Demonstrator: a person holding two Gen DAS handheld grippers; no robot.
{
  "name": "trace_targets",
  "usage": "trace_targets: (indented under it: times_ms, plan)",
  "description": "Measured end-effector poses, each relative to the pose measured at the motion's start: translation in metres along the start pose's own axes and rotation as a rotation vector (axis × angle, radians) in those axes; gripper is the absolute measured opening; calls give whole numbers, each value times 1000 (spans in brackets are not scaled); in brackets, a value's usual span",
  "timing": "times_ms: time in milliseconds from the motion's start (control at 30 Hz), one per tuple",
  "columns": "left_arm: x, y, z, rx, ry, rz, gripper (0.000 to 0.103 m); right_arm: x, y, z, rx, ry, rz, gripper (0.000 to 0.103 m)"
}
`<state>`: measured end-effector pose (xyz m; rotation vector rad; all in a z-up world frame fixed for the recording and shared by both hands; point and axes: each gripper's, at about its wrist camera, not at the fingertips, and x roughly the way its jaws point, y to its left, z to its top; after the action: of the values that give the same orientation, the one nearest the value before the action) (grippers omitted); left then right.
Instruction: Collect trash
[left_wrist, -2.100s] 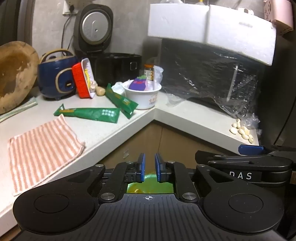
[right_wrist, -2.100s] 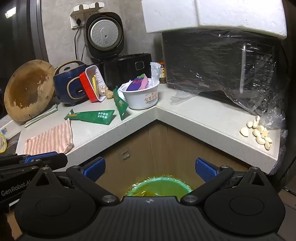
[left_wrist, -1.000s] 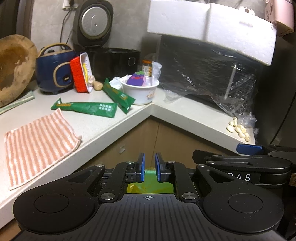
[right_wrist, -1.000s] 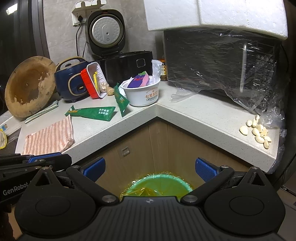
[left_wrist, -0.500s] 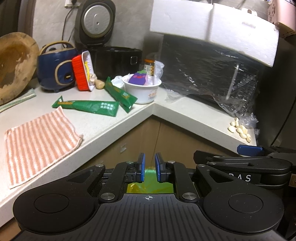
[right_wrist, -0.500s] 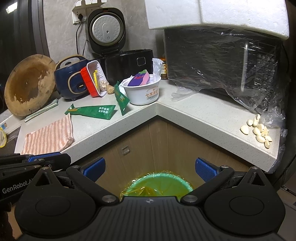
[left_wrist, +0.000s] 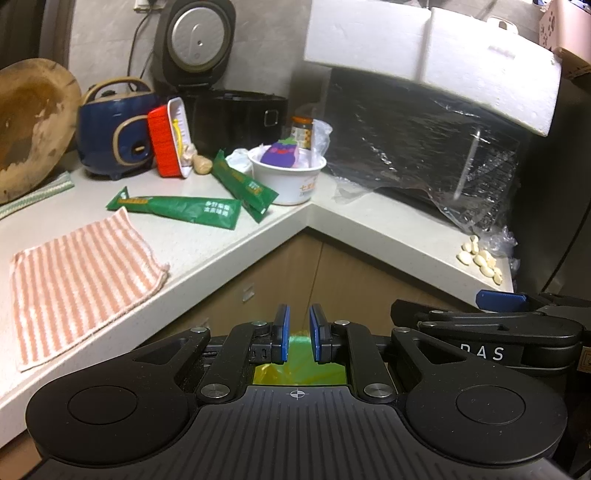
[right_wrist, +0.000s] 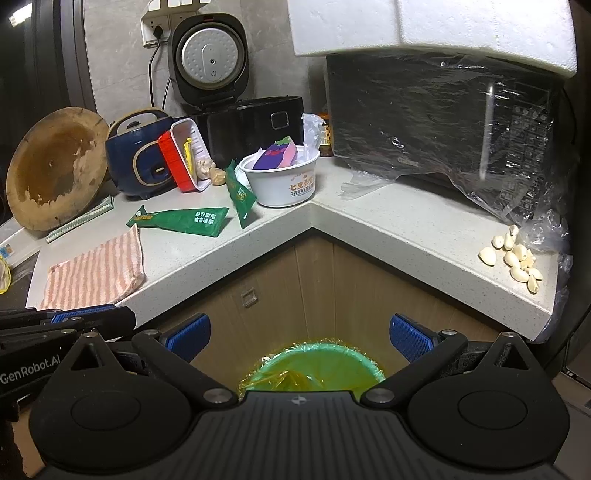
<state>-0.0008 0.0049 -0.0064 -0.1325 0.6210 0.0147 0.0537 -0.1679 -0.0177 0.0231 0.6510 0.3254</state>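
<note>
A green bin with a yellow liner (right_wrist: 314, 365) stands on the floor below the counter corner, right under my right gripper (right_wrist: 299, 336), which is open and empty. My left gripper (left_wrist: 299, 338) is shut with a narrow gap, holding nothing, above the same bin (left_wrist: 299, 373). On the counter lie two green wrappers (right_wrist: 184, 221) (right_wrist: 240, 195) and a white instant-noodle bowl (right_wrist: 282, 181) holding a purple packet. They also show in the left wrist view: the long wrapper (left_wrist: 177, 208), the second wrapper (left_wrist: 242, 184) and the bowl (left_wrist: 288, 177).
A striped cloth (right_wrist: 94, 273) lies on the left counter. Behind stand a blue rice cooker (right_wrist: 136, 162), a red-and-white tray (right_wrist: 183, 155), a black cooker (right_wrist: 236, 122) and a round wooden board (right_wrist: 51, 166). A plastic-wrapped microwave (right_wrist: 443, 122) and garlic cloves (right_wrist: 513, 258) sit at right.
Both views have shifted slightly, with the counter a little nearer and higher in frame. The left gripper stays shut and the right stays open. Nothing on the counter has moved.
</note>
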Motion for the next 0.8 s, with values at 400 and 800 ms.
trace_targets:
  times_ms: [400,800]
  plan:
    - [2,3,0,-14,6,7,15,1,2,-1,-3,3,0,103]
    - [20,12,5,-40,44,-3,15,18,5,8,-14,36,-10,103]
